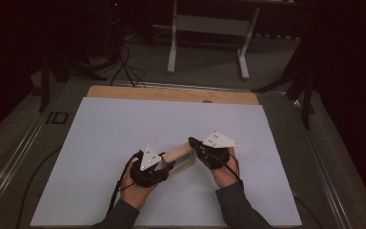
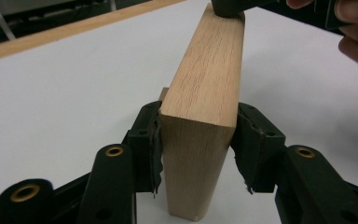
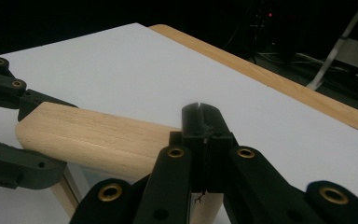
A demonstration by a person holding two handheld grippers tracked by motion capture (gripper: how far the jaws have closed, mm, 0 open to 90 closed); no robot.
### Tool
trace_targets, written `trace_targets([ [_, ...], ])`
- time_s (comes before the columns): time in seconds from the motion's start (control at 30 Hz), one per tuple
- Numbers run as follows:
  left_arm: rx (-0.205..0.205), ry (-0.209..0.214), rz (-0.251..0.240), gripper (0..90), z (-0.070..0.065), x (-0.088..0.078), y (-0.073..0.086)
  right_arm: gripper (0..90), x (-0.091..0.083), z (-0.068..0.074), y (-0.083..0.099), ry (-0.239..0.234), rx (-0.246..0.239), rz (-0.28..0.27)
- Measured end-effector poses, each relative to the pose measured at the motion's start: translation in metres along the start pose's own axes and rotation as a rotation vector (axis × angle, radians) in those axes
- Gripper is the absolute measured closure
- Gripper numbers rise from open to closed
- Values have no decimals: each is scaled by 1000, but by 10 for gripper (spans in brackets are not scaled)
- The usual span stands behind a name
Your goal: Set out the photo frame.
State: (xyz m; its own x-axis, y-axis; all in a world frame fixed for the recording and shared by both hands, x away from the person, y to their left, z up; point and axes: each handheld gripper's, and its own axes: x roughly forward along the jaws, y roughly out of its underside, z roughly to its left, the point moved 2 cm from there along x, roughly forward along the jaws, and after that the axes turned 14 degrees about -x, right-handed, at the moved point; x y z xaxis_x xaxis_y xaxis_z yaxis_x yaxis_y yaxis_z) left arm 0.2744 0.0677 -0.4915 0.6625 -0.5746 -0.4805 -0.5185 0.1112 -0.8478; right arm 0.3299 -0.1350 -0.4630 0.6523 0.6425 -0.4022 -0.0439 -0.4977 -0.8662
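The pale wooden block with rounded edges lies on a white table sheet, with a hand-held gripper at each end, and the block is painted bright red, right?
Not quite: the pale wooden block with rounded edges is bare light wood with visible grain, not red, as the left gripper view shows. It does sit on the white table sheet with a hand-held gripper at each end.

Pale wooden block [image 2: 200, 88] showing fine straight grain, smooth and matt with rounded edges, bench [image 1: 124, 129] around the block wearing a flat matt white sheet, bare light wood strip [image 1: 171, 93] edging it beyond the block, left hand-held gripper [image 2: 198, 154] looking like matt black plastic with glinting brass-coloured rivets
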Motion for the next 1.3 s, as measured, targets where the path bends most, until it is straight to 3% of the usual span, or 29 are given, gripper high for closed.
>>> trace_targets([
  [0.33, 11, -15, -1, 567, -3, 1, 2, 896, 1, -1, 0, 4, 5, 2],
  [0.67, 19, 1, 22, 574, -5, 2, 6, 895, 5, -3, 1, 20, 17, -3],
  [0.73, 31, 17, 30, 568, -8, 4, 8, 895, 6, -4, 2, 24, 24, 3],
  [0.83, 57, 6, 33, 565, -11, 4, 8, 895, 7, -4, 3, 21, 25, 15],
  [1.3, 2, -47, 24, 548, 2, 4, 6, 896, 4, -5, 3, 11, 34, 30],
])
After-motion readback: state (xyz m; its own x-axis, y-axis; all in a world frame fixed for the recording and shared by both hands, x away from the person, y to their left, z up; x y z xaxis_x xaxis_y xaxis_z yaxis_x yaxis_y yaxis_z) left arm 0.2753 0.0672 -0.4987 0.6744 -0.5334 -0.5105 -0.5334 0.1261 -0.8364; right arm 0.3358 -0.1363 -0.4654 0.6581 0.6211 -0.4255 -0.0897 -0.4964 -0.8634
